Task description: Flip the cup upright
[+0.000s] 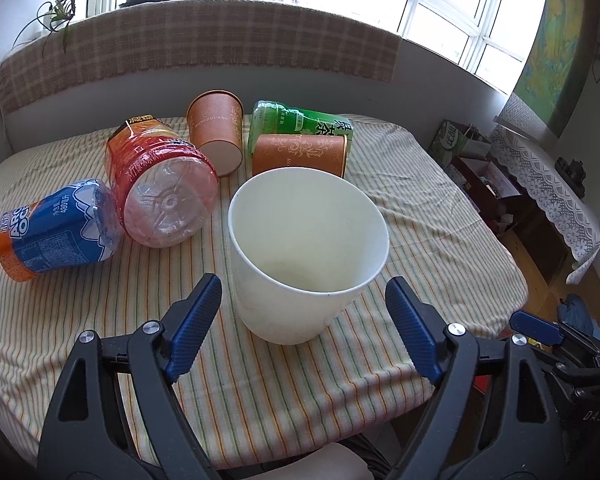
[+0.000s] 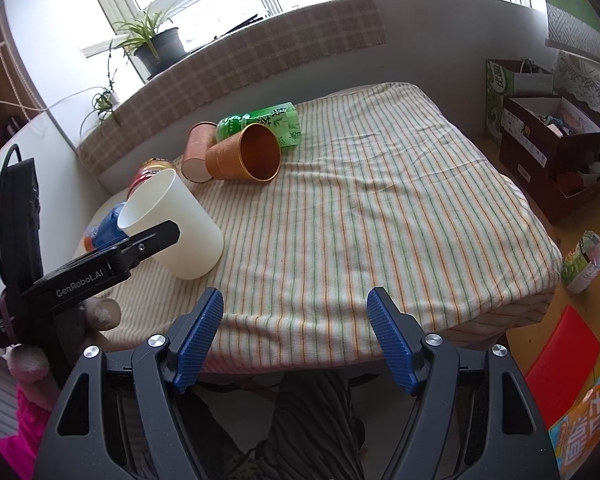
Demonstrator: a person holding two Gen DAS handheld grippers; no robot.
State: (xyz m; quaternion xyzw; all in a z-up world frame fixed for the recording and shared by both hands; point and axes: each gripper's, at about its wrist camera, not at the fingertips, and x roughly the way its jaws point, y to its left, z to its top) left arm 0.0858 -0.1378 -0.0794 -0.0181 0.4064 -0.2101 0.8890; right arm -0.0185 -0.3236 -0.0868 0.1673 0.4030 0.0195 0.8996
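A white paper cup (image 1: 306, 256) stands upright on the striped tablecloth, mouth up; it also shows in the right wrist view (image 2: 176, 224). My left gripper (image 1: 304, 300) is open, its blue pads on either side of the cup and apart from it. Two orange paper cups lie on their sides behind it: one with its base toward me (image 1: 218, 134), one lengthwise (image 1: 300, 152). In the right wrist view the nearer orange cup (image 2: 248, 154) shows its open mouth. My right gripper (image 2: 296, 312) is open and empty above the table's near edge.
A red-labelled bottle (image 1: 160, 188), a blue-labelled bottle (image 1: 56, 228) and a green tea bottle (image 1: 300, 122) lie on the table (image 2: 380, 208). Boxes and bags (image 2: 548, 148) stand on the floor at the right. A checked-cloth ledge with plants runs behind.
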